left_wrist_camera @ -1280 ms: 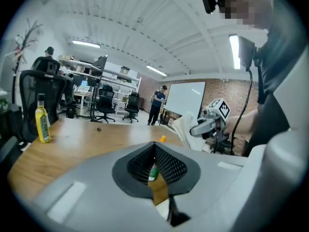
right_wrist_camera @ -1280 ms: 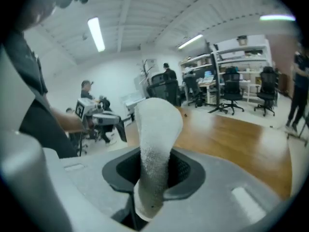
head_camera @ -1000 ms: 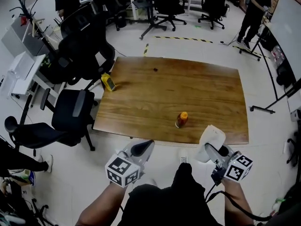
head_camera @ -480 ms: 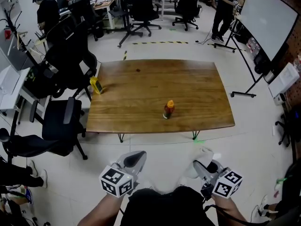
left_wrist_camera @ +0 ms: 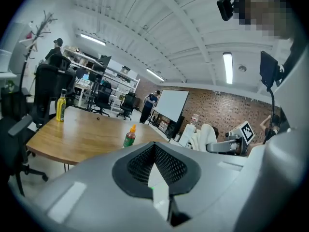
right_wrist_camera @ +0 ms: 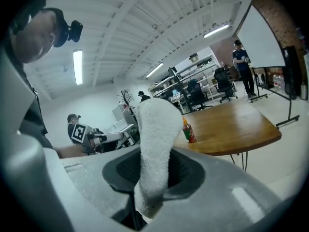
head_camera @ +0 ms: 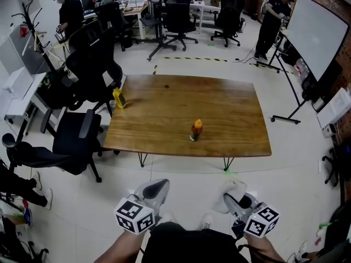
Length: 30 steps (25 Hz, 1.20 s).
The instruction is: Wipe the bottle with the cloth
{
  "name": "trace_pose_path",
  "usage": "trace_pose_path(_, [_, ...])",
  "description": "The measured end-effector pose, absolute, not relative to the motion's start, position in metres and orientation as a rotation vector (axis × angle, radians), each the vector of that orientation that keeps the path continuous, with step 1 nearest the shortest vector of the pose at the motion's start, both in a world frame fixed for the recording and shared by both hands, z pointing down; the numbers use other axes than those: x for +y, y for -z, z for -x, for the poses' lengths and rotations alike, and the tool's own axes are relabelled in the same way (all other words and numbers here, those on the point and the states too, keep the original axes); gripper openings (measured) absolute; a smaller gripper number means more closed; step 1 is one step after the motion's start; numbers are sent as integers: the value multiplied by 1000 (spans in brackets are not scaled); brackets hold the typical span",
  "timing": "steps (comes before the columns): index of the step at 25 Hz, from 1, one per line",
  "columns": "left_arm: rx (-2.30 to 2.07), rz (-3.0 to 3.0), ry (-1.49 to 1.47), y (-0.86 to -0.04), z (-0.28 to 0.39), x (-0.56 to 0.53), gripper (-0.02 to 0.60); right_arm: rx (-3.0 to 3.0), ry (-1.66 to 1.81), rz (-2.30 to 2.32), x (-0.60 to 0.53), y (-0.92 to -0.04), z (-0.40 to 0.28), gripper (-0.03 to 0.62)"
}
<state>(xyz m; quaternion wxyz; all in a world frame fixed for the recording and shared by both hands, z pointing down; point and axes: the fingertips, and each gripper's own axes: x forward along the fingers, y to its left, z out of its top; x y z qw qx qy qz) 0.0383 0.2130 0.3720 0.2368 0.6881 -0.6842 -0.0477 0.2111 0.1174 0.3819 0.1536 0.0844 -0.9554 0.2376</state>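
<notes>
A small dark bottle (head_camera: 196, 131) with an orange cap stands upright near the front middle of the wooden table (head_camera: 236, 119). It also shows in the left gripper view as the bottle (left_wrist_camera: 129, 137) and in the right gripper view as the bottle (right_wrist_camera: 189, 131). My left gripper (head_camera: 155, 189) is held low, well short of the table, shut with nothing in it. My right gripper (head_camera: 233, 197) is also short of the table, shut on a folded white cloth (right_wrist_camera: 155, 144) that sticks up between the jaws; the cloth (head_camera: 233, 191) shows in the head view too.
A yellow bottle (head_camera: 118, 98) stands at the table's left edge. Black office chairs (head_camera: 79, 138) crowd the left side. A whiteboard on a stand (head_camera: 310, 43) is at the right. People stand at the back, near desks and more chairs.
The view has pulled back from the table; the bottle and table now sit farther away. Both grippers stay low in front of me, the right still holding the cloth.
</notes>
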Motion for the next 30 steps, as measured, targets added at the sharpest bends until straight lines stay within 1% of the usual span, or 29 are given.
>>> trace_pose_path(10, [-1899,-1860,121,-376,-57,213,17,-2740,-655,-245,109,-387,-232,79])
trace_pose_path(30, [-1925,-1887,100,-368,-63,198,17,-2772,-608,-234,102,-377,-233,78])
